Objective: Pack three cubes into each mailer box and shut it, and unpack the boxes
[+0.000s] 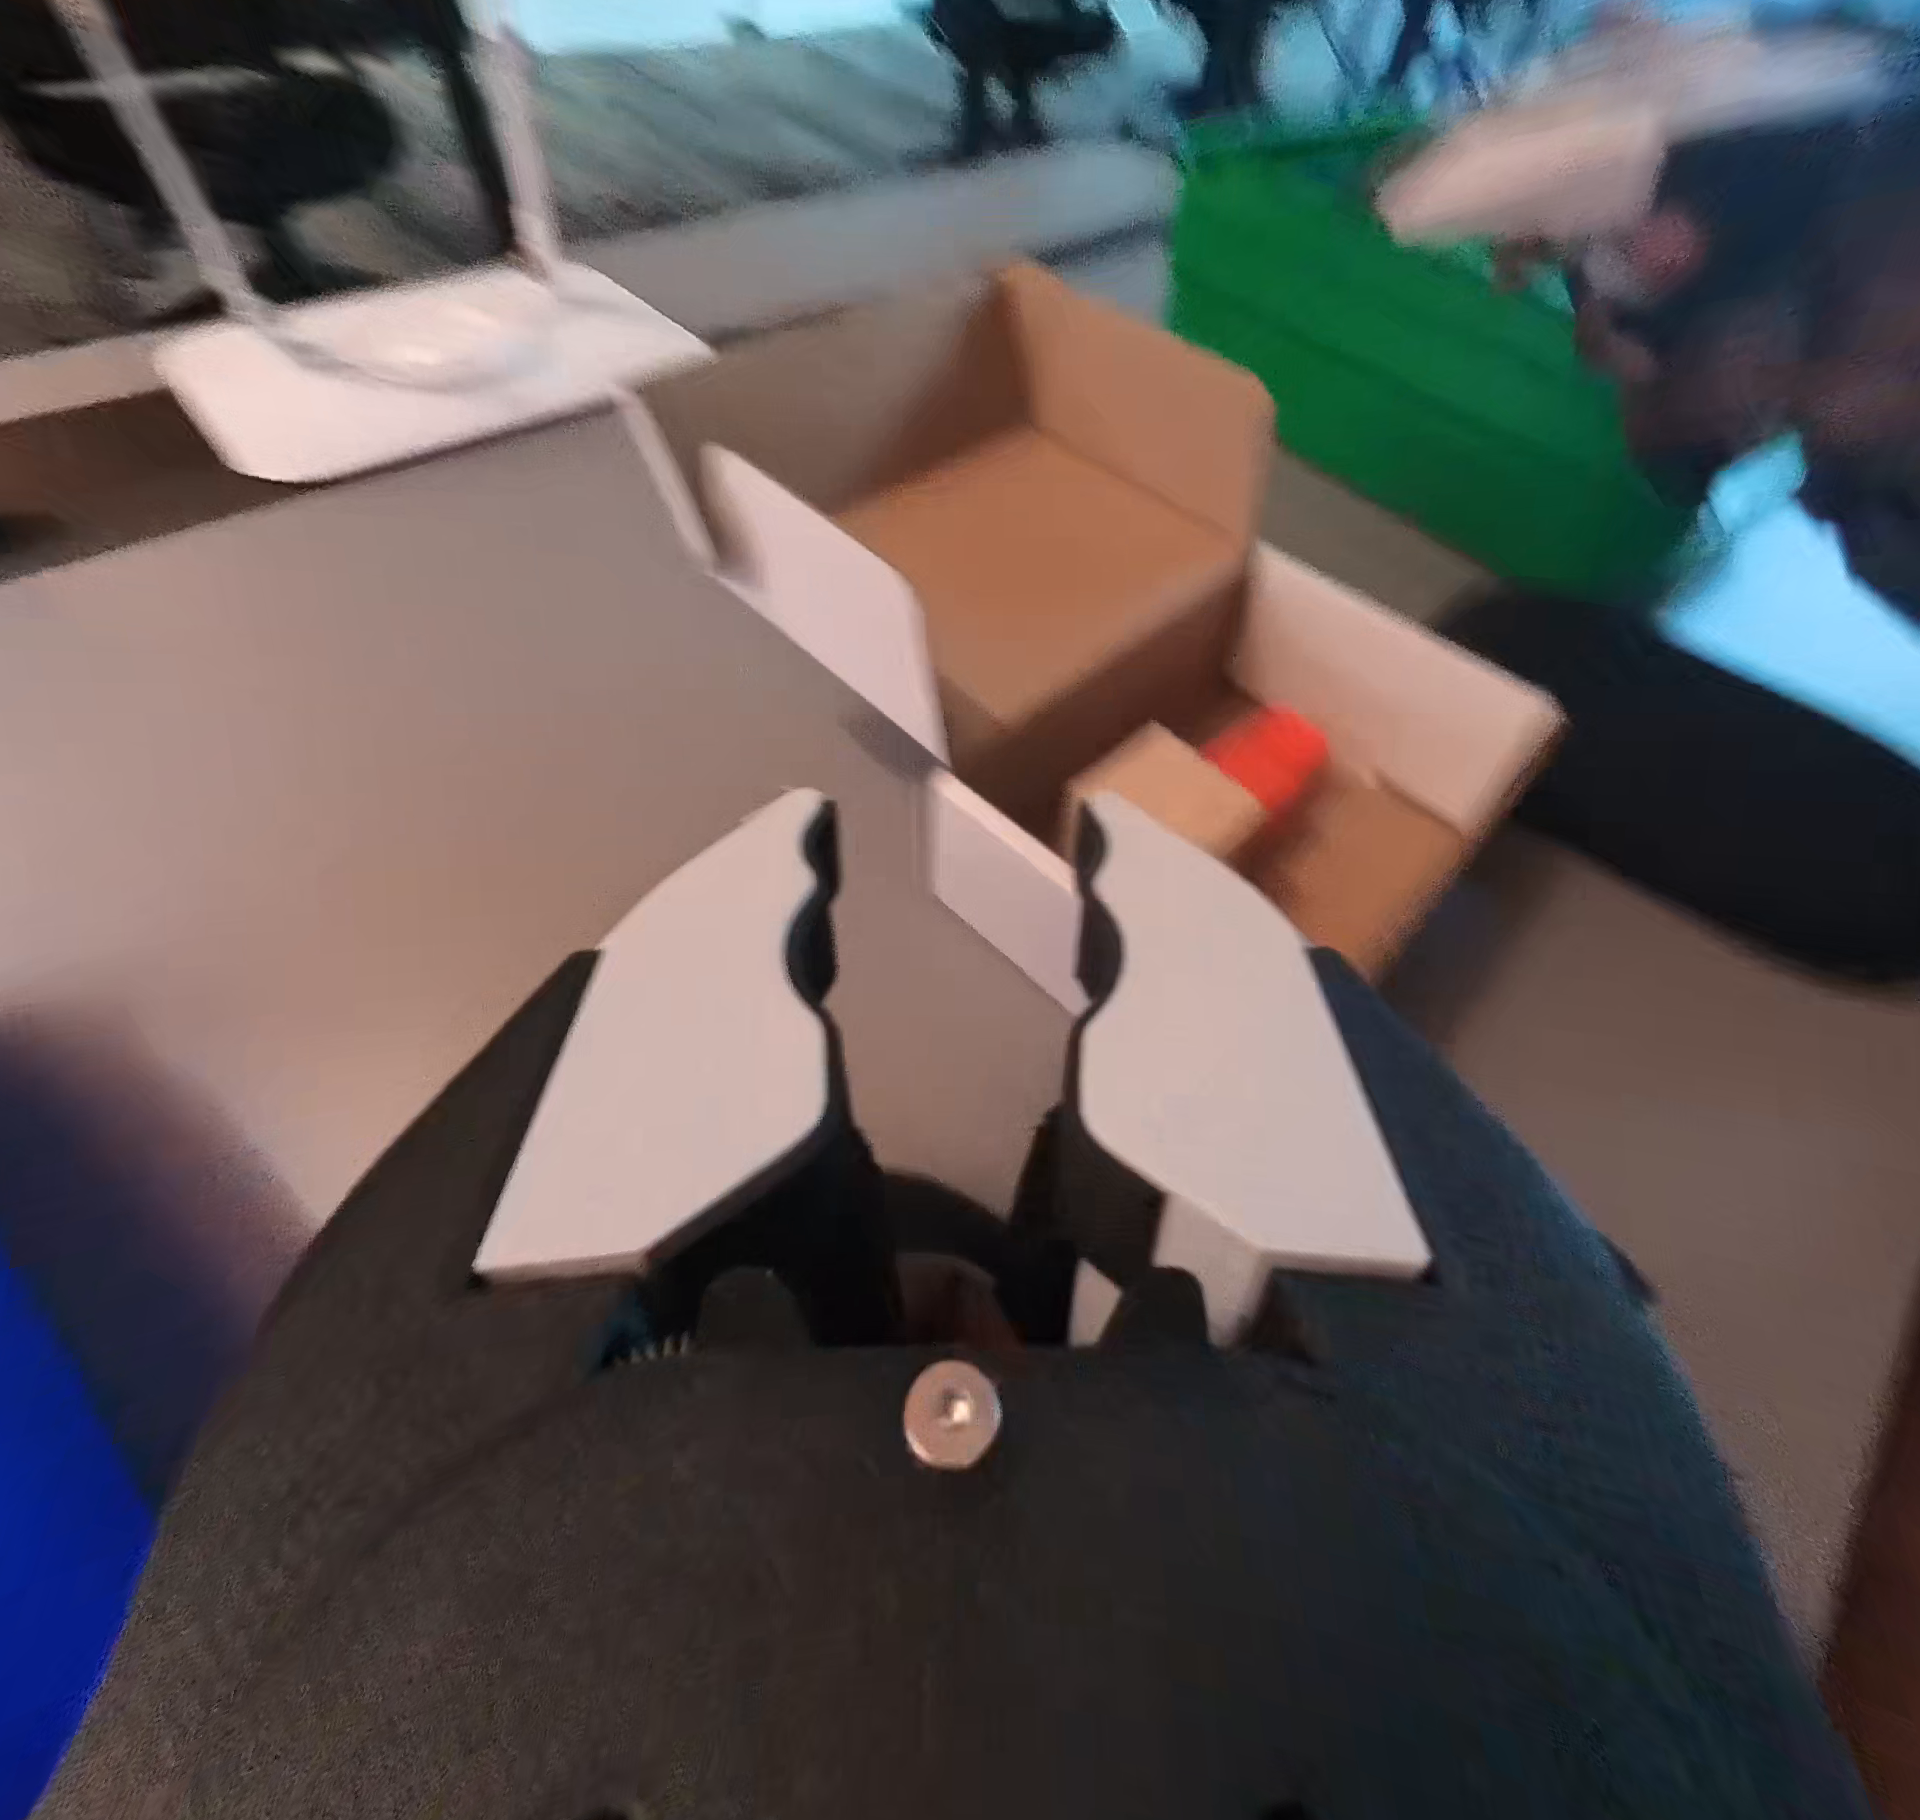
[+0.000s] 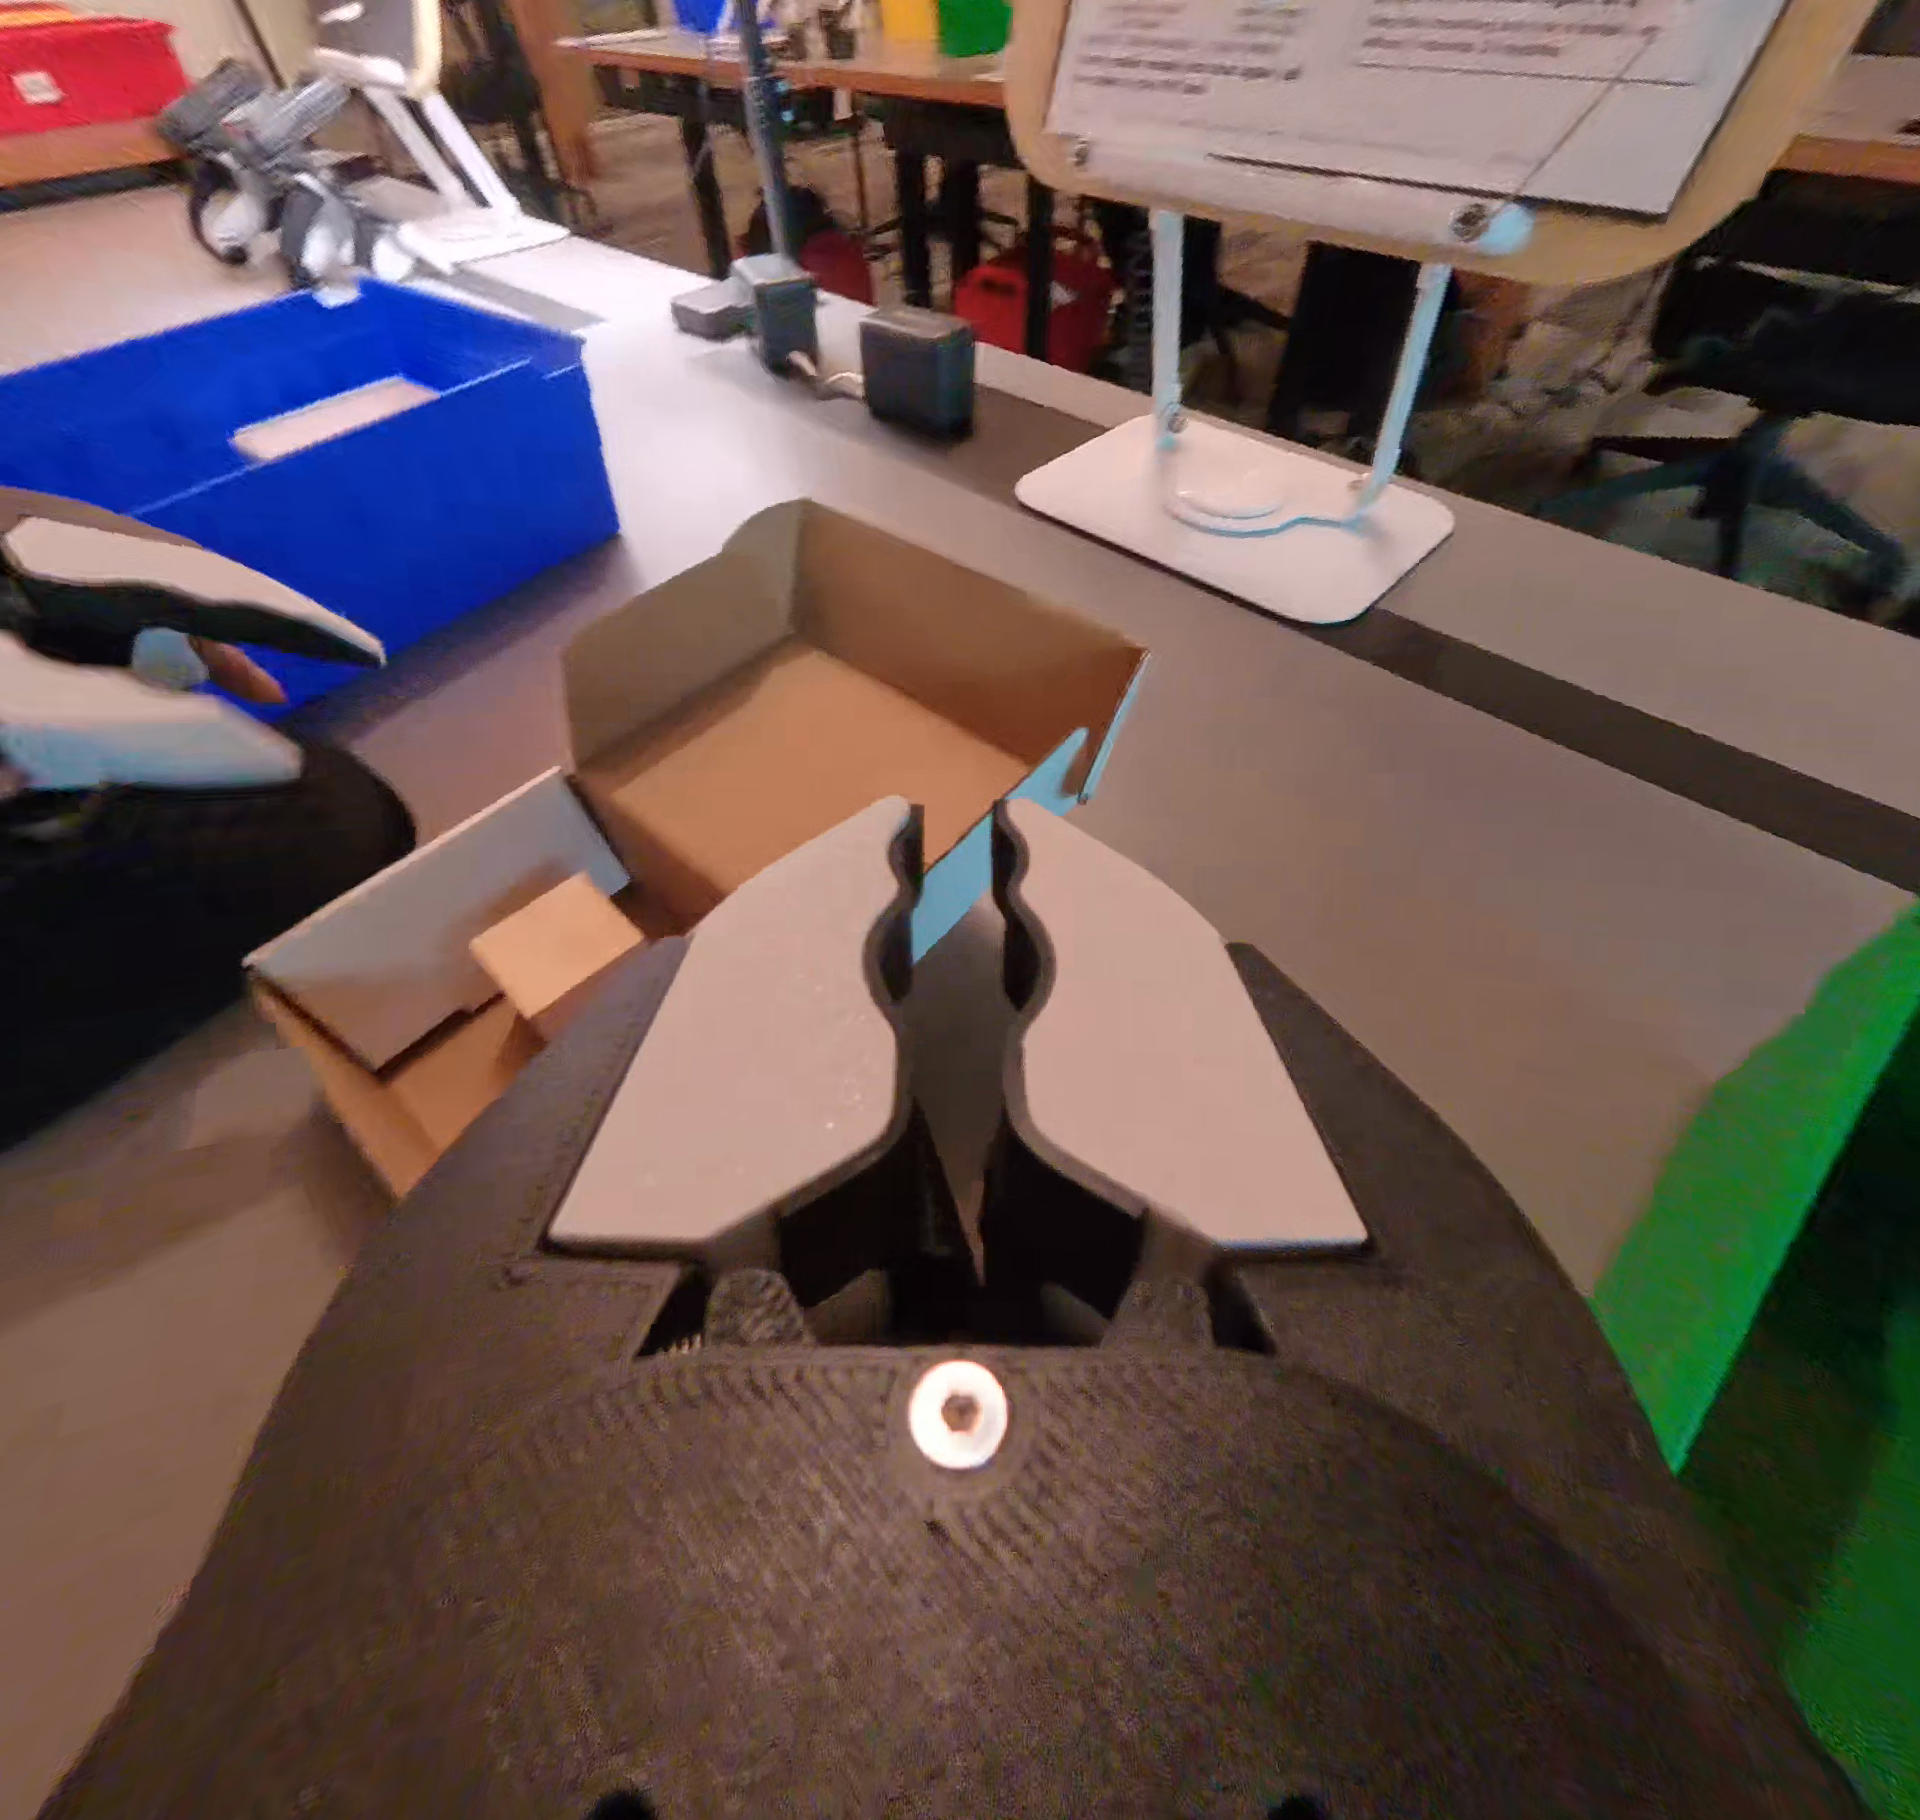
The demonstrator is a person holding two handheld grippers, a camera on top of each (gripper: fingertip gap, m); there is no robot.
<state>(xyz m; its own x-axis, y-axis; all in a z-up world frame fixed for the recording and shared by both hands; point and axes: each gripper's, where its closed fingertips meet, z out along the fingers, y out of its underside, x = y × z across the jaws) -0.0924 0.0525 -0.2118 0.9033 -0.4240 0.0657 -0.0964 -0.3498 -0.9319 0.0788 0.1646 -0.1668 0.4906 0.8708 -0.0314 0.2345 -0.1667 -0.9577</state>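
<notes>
An open mailer box point(image 2: 810, 731) lies on the grey table, brown inside and white outside, with its lid tipped back. In the left wrist view point(image 1: 1039, 544) its tray holds a red cube point(image 1: 1268, 757) beside a tan block point(image 1: 1164, 804). My left gripper point(image 1: 956, 814) is open and empty, just short of the box's white side flap point(image 1: 831, 607). It also shows at the left of the right wrist view point(image 2: 338, 708). My right gripper point(image 2: 958, 820) holds nothing. Its jaws stand a narrow gap apart, close to the lid's right flap point(image 2: 1091, 762).
A blue bin point(image 2: 395, 513) stands behind the box on the left. A green bin point(image 2: 1766, 1147) is on the right, also in the left wrist view point(image 1: 1382, 347). A white stand point(image 2: 1247, 534) with a sheet is at the back. Black blocks point(image 2: 920, 368) sit near the far edge.
</notes>
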